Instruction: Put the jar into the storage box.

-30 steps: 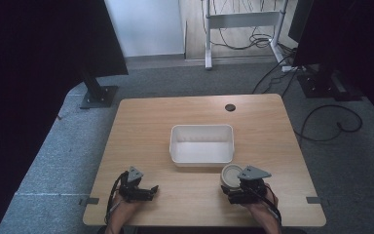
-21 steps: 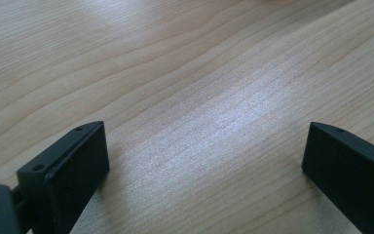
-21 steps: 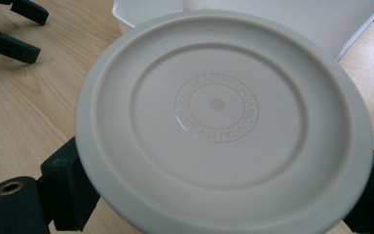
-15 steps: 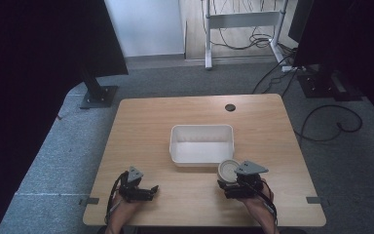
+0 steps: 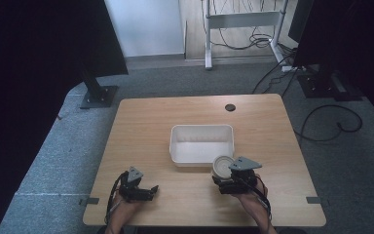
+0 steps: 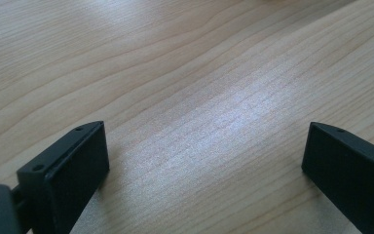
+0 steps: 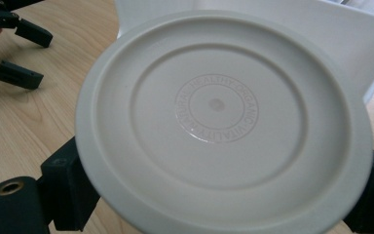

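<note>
Fingers clamped on lid, nearing tub

Right gripper (image 5: 226, 186) fingers pinching round white plastic lid (image 7: 222, 127), now carried up against near right corner of rectangular white plastic tub (image 5: 202, 144). Probably ready for dropping in. Left gripper (image 5: 143, 192) fingers spread, empty, on tabletop (image 6: 185, 97) left of tub.

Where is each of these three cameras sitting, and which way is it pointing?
High view: above the person's side, looking forward and down on the table; forearms, left gripper, right gripper.
Left gripper view: rides that gripper, looking along its open jaws at bare wood.
Right gripper view: rides that gripper, facing the round white container it grips, white bin behind.
Shared: container and bin appear in high and right gripper views.
</note>
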{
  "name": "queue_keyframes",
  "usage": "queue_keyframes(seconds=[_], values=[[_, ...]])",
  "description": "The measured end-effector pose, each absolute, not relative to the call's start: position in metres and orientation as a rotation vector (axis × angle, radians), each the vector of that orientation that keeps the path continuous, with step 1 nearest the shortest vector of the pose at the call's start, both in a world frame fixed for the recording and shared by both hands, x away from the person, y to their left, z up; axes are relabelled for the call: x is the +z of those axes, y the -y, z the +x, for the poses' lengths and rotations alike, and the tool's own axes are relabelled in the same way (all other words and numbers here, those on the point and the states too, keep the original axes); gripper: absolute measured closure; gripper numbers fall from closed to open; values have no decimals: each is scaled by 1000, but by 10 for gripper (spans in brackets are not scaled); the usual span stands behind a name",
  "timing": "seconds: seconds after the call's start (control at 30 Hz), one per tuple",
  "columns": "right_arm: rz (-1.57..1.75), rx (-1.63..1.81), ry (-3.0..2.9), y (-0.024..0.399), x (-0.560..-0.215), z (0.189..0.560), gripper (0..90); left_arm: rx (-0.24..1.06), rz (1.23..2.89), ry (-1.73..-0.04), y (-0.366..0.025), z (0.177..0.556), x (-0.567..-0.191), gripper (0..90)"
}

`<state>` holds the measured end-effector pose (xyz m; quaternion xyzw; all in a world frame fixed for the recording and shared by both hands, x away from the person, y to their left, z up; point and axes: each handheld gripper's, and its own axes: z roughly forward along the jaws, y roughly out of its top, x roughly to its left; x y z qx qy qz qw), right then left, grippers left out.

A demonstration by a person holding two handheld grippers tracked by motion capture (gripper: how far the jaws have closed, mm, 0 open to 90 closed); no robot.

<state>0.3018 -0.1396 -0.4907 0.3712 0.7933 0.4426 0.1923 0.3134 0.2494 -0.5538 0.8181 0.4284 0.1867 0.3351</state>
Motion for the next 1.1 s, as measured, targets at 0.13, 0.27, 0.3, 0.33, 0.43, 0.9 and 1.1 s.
queue_keyframes(seconds=[0.13, 0.27, 0.3, 0.33, 0.43, 0.9, 1.1], values=[[1025, 1243, -2227, 135, -489, 306, 93, 487, 2134, -1118, -249, 313, -554, 30], [1021, 1245, -2223, 131, -487, 311, 93, 487, 2135, -1118, -249, 313, -554, 30], [1022, 1245, -2221, 130, -487, 313, 93, 487, 2134, -1118, -249, 313, -554, 30], [1018, 1243, -2222, 129, -487, 315, 93, 487, 2134, -1118, -249, 313, -554, 30], [1027, 1243, -2218, 127, -488, 319, 93, 487, 2134, -1118, -249, 313, -554, 30], [1036, 1212, -2202, 117, -486, 336, 93, 487, 2134, -1118, -249, 313, -554, 30], [1042, 1207, -2209, 112, -486, 344, 93, 487, 2134, -1118, -249, 313, -554, 30]])
